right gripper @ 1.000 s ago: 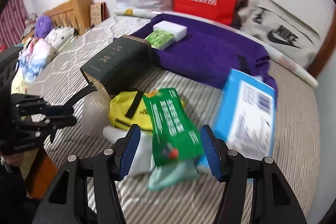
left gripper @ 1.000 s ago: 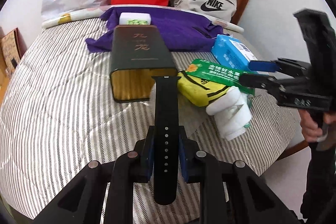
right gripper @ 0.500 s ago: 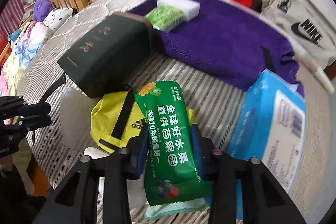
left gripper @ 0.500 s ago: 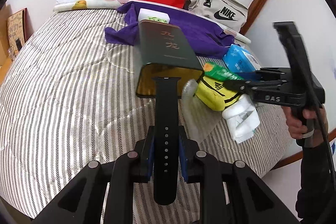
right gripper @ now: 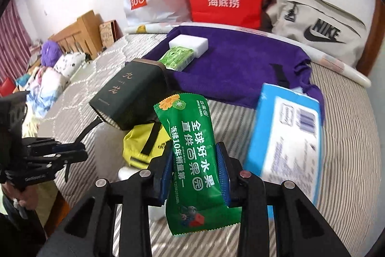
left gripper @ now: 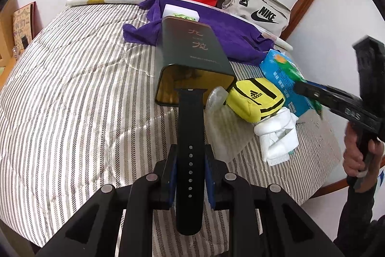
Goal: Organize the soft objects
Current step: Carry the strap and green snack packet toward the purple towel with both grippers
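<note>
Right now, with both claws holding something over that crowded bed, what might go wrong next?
The right gripper pinches the green snack packet only across its middle; a hard squeeze might crush what is inside.

The left gripper grips the black watch strap near one end, so the long free end could snag the open dark green tin just ahead.

The two grippers are close together above the yellow pouch and might bump.

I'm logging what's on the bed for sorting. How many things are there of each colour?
Green: 3, snack packet, small pack, dark box
Black: 1, strap
Yellow: 1, pouch
White: 2, cloth bundle, block
Blue: 1, tissue pack
Purple: 1, cloth
Total: 9
</note>
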`<control>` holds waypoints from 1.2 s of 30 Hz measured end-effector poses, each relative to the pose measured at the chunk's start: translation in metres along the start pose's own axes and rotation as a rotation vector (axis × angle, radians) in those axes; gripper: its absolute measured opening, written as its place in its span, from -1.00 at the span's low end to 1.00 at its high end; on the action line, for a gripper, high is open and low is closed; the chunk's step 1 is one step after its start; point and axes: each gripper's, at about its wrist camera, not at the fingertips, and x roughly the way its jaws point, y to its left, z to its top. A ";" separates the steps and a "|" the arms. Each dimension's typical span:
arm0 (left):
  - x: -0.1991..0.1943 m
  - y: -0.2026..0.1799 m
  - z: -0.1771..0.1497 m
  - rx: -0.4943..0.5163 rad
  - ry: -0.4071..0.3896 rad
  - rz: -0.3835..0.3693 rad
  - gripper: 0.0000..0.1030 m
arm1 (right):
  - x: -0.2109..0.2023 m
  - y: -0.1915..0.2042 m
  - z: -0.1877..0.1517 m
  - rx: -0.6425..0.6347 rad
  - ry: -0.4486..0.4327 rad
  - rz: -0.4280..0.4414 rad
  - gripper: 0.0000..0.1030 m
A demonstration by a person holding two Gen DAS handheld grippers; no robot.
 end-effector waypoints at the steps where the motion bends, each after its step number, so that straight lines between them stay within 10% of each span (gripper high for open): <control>1: 0.000 0.000 -0.001 -0.004 0.000 0.004 -0.63 | -0.004 -0.001 -0.003 0.004 -0.005 0.001 -0.35; 17: 0.020 -0.007 -0.011 -0.028 0.039 0.065 -0.62 | -0.036 -0.035 -0.115 0.071 0.019 -0.112 -0.35; 36: -0.011 -0.016 -0.008 -0.010 0.012 0.106 -0.63 | -0.029 -0.044 -0.125 0.110 0.034 -0.083 -0.36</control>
